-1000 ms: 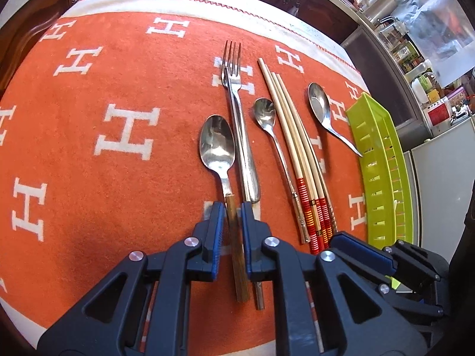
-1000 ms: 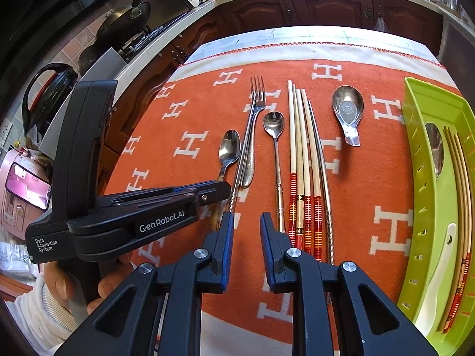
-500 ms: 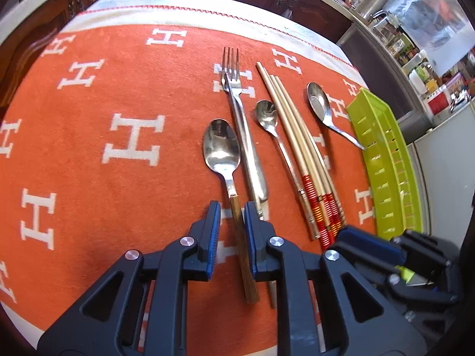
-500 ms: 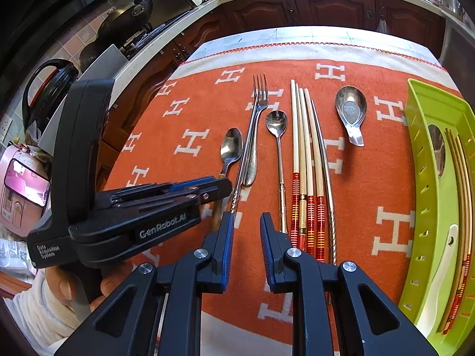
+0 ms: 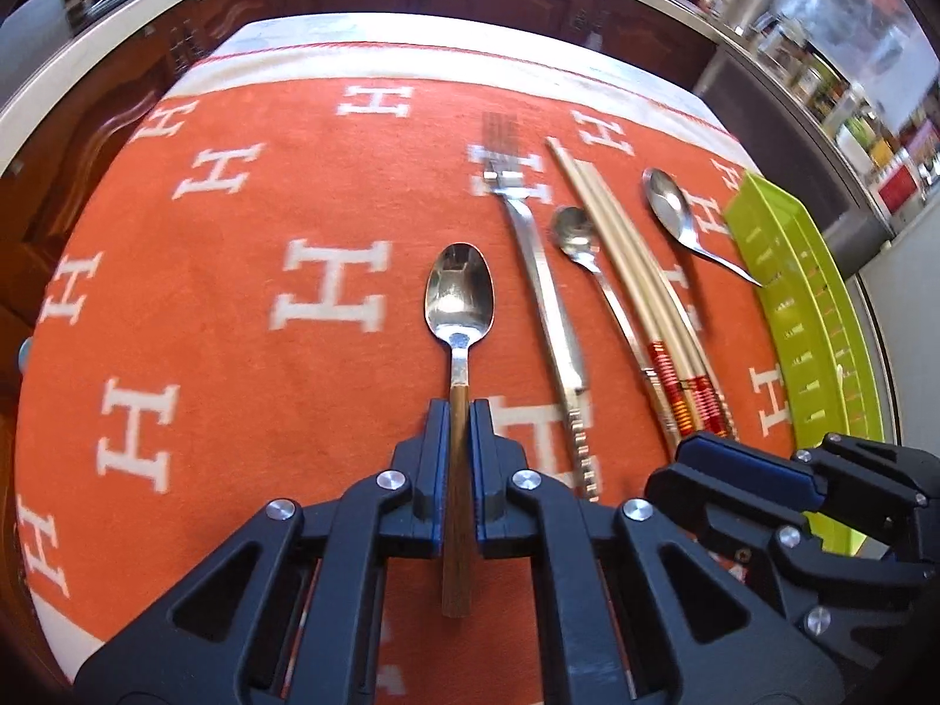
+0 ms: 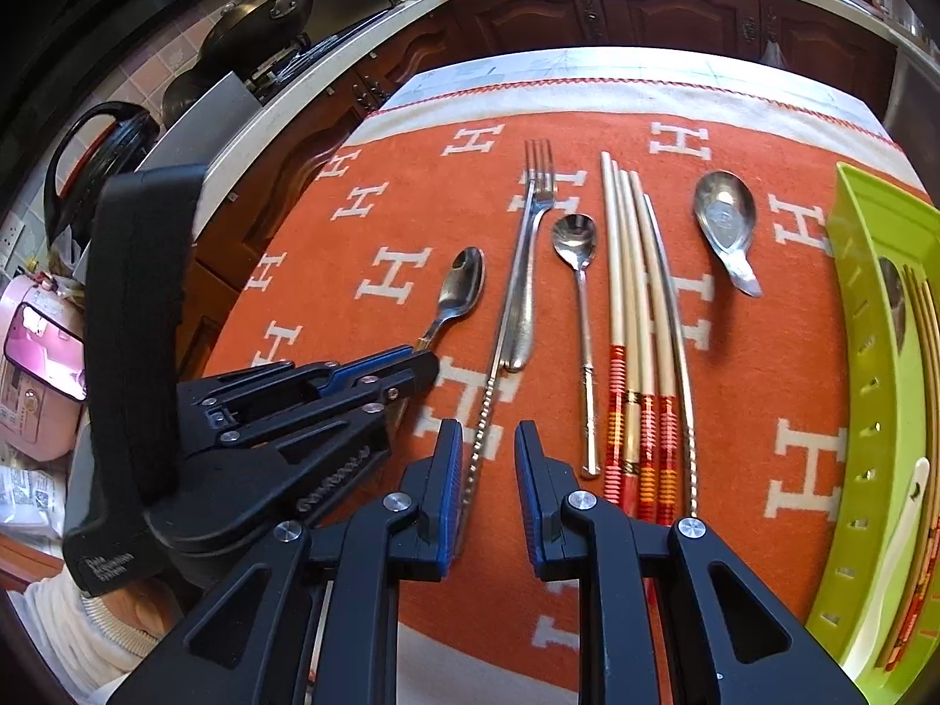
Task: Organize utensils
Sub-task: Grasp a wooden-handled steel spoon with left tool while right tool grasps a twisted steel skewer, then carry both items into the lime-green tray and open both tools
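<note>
A wooden-handled spoon (image 5: 459,294) lies at the left end of a row of utensils on the orange cloth (image 5: 247,388). My left gripper (image 5: 459,411) is closing on its handle, and both pads press the wood. The same spoon (image 6: 464,285) shows in the right wrist view, just beyond the left gripper (image 6: 426,361). To its right lie a fork (image 6: 531,223), a small spoon (image 6: 574,235), banded chopsticks (image 6: 631,294) and a short ladle spoon (image 6: 724,214). My right gripper (image 6: 486,435) is open, held over a thin twisted metal stick (image 6: 490,393).
A green slotted tray (image 6: 852,294) at the cloth's right edge holds a spoon, chopsticks and a white spoon. A hand in a pale sleeve (image 6: 100,617) holds the left gripper. Dark cabinets (image 6: 646,12) and a worktop with pans lie beyond the table.
The left jaws have drawn together onto the spoon's wooden handle, and the left view has tilted up toward the far edge. The right gripper has stayed in place.
</note>
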### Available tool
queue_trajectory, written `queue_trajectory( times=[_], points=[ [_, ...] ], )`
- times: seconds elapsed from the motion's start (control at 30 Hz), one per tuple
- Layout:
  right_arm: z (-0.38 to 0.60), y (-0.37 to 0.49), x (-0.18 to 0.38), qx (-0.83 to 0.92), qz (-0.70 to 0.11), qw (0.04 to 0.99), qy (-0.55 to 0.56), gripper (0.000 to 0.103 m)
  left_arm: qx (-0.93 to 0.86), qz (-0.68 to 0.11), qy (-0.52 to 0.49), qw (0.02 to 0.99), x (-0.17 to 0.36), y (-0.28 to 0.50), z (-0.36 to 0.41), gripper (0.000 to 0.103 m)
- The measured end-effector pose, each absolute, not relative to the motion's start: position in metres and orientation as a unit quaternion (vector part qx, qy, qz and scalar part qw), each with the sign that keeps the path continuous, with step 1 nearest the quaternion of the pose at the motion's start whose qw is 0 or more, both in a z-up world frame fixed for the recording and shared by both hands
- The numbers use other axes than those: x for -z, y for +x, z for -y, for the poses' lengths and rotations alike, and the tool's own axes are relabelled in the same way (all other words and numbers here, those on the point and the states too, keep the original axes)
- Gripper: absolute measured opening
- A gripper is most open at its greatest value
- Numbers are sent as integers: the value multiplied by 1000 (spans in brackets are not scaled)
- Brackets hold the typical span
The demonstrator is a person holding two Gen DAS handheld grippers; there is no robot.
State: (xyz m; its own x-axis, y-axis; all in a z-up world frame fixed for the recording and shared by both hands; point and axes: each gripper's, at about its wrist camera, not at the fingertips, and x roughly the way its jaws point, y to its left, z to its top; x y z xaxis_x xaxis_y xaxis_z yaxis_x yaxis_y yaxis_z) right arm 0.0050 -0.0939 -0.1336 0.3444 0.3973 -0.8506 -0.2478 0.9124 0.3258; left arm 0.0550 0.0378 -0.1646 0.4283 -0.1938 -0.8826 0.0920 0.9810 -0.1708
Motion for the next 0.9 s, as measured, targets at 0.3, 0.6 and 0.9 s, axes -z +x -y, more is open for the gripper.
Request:
queue_trajectory(
  times=[0.3, 0.6, 0.9],
  points=[
    [55, 30, 158, -180, -547, 817, 15, 18, 66, -515, -88, 850, 140, 43, -84, 4],
    [30, 20, 166, -150, -526, 836, -56, 5, 71, -508, -91, 854, 118, 37, -82, 4],
    [117, -10, 106, -168, -485, 854, 88, 5, 121, -491, -83, 859, 67, 39, -35, 4]
  ],
)
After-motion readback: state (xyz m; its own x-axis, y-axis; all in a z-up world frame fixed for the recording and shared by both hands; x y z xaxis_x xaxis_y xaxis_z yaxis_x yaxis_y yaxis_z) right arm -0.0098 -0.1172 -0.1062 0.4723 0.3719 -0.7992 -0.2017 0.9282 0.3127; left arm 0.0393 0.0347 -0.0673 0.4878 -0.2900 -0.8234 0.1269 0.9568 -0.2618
